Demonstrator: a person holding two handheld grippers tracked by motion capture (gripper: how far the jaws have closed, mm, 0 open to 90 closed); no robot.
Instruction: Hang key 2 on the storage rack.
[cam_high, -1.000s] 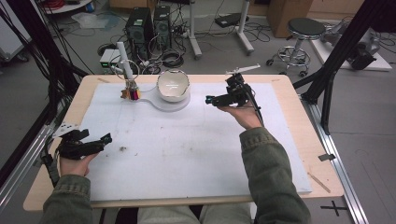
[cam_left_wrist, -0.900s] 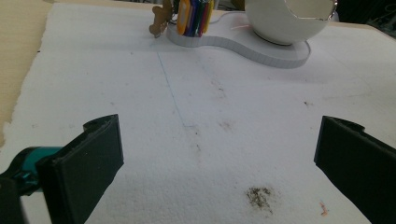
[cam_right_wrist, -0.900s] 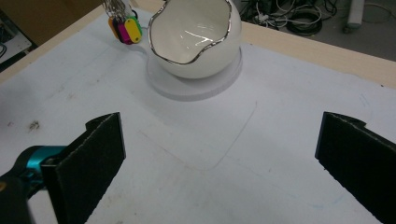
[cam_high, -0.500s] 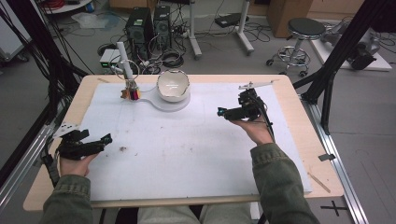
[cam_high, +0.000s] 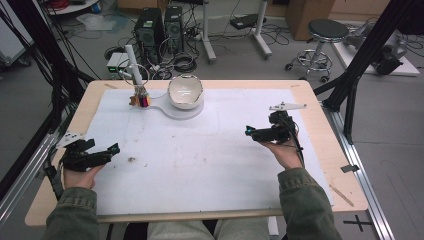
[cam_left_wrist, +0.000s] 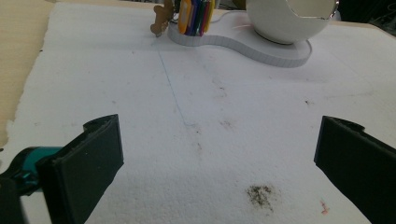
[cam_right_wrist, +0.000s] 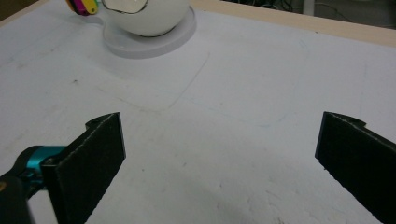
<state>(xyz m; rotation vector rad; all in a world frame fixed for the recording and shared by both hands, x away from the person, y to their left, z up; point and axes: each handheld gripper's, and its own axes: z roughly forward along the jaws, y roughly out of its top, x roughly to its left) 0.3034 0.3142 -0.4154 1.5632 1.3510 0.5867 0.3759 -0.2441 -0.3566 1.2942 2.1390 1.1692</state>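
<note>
Both tools are spread wide with nothing between the jaws. The left tool (cam_high: 107, 150) sits low at the near left part of the bench (cam_high: 325, 145), held in the person's left hand (cam_high: 77, 172), pointing roughly to the right across the white foam sheet (cam_high: 210, 165) that covers most of the bench top. In the left gripper view its two black jaws stand far apart over bare foam, with a small dark smudge (cam_left_wrist: 260, 195) on the sheet just ahead of them, nearer the right-hand jaw.

The right tool (cam_high: 252, 133) is on the right side, held up in the right hand (cam_high: 285, 152), its tip pointing left toward the middle of the sheet. Its own view shows the same picture: jaws well apart, plain white foam under them.

The nearest things are at the far end of the sheet. A white bowl (cam_high: 185, 91) sits on a flat white base (cam_high: 167, 107), and the base stretches out to the left, where a bunch of colourful little pieces (cam_high: 142, 100) stands upright on its narrow end. A small tan piece (cam_left_wrist: 161, 18) stands right beside that bunch in the left gripper view; I can't make out what it is. The bowl is well apart from both tools, a bit closer to the right one's line of sight, top left in the right gripper view.
</note>
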